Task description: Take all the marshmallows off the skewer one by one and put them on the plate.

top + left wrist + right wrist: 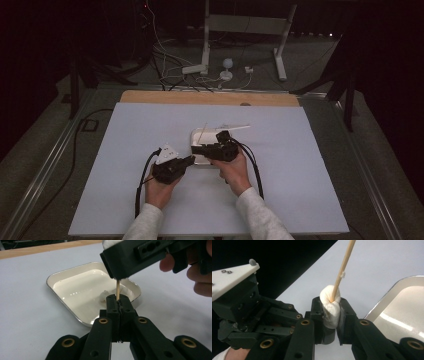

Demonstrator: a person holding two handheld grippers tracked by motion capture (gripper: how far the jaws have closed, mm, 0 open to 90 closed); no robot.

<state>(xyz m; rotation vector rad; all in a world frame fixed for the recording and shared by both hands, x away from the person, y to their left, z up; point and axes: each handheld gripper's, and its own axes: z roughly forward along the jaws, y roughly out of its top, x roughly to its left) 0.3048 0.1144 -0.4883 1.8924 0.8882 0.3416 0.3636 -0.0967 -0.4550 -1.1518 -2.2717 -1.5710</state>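
A thin wooden skewer [342, 270] runs through a white marshmallow [331, 315]. My right gripper [330, 302] is shut on that marshmallow, squeezing it between both pads. My left gripper [117, 300] is shut on the lower end of the skewer [117, 288], just under the right gripper [117, 262]. In the high view both grippers meet over the near left corner of a small white metal tray [194, 137], left gripper [191, 159] below, right gripper [195, 149] above, and the skewer [202, 133] slants up from them. A small white lump [103, 296] lies in the tray [62, 272].
The tray sits mid-table on a pale sheet [125, 150] over a wooden board [150, 96]. A white stick-like thing [235, 127] lies by the tray's far edge. Cables and white stand legs [205, 67] are on the floor beyond the table.
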